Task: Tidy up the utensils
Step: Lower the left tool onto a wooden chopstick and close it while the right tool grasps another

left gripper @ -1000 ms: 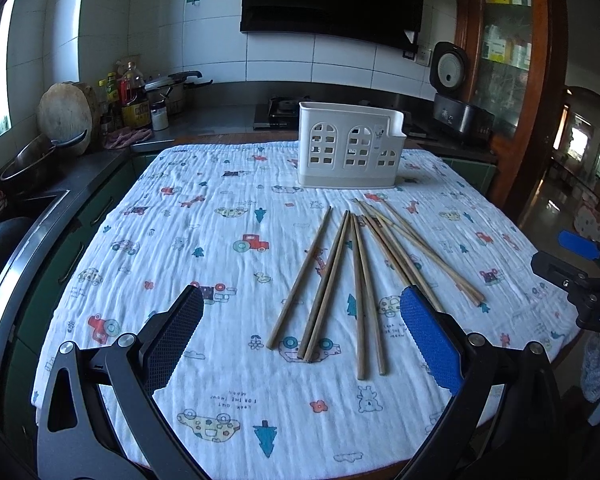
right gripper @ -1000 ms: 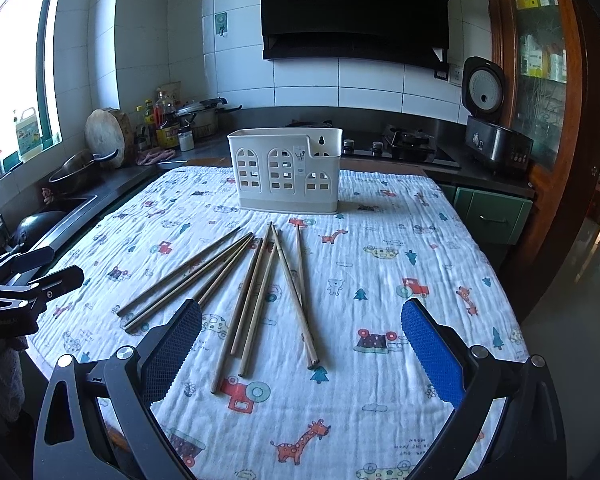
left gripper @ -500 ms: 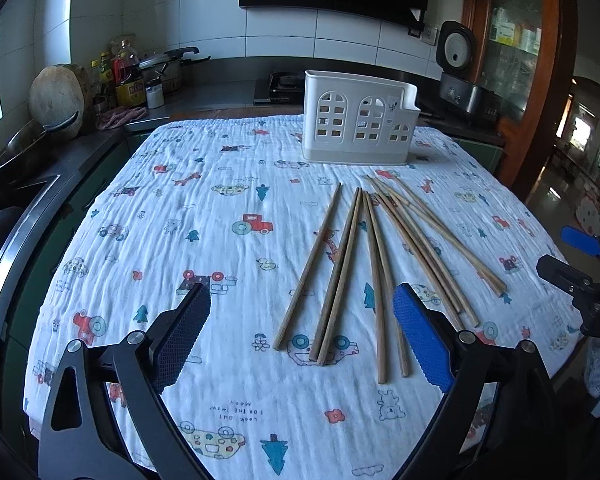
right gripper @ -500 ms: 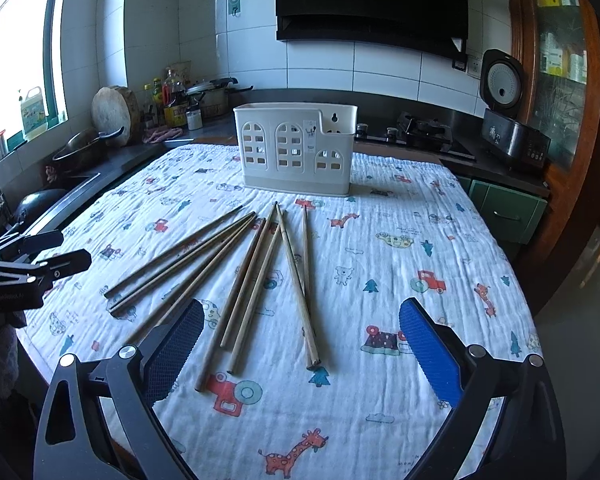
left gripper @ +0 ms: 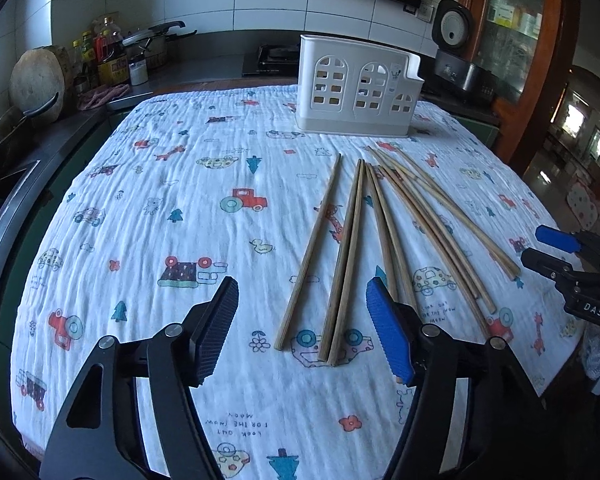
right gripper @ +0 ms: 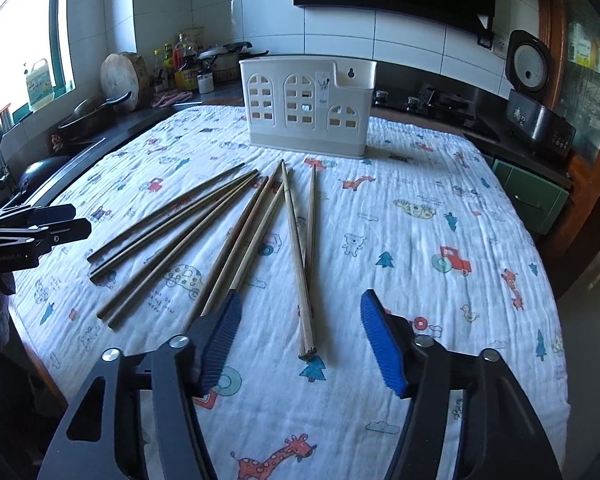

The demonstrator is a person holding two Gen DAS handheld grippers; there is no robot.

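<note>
Wooden chopsticks (left gripper: 352, 248) lie fanned on the printed cloth (left gripper: 180, 208), near side of the white utensil holder (left gripper: 356, 88) standing at the far edge. Left gripper (left gripper: 302, 330): jaws closing over three near chopstick ends, pads not touching. Right gripper (right gripper: 300, 338): jaws closing around the rightmost pair's near ends, no contact yet.

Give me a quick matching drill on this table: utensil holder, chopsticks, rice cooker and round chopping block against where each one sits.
Things:
1. white utensil holder
2. chopsticks
3. rice cooker
4. round chopping block

Places:
A. leaning at the wall on the window-side counter
B. lying loose on the printed cloth
C. standing upright at the cloth's far end
D. on the counter by the glass cabinet

Pairs: 1-C, 2-B, 3-D, 4-A
</note>
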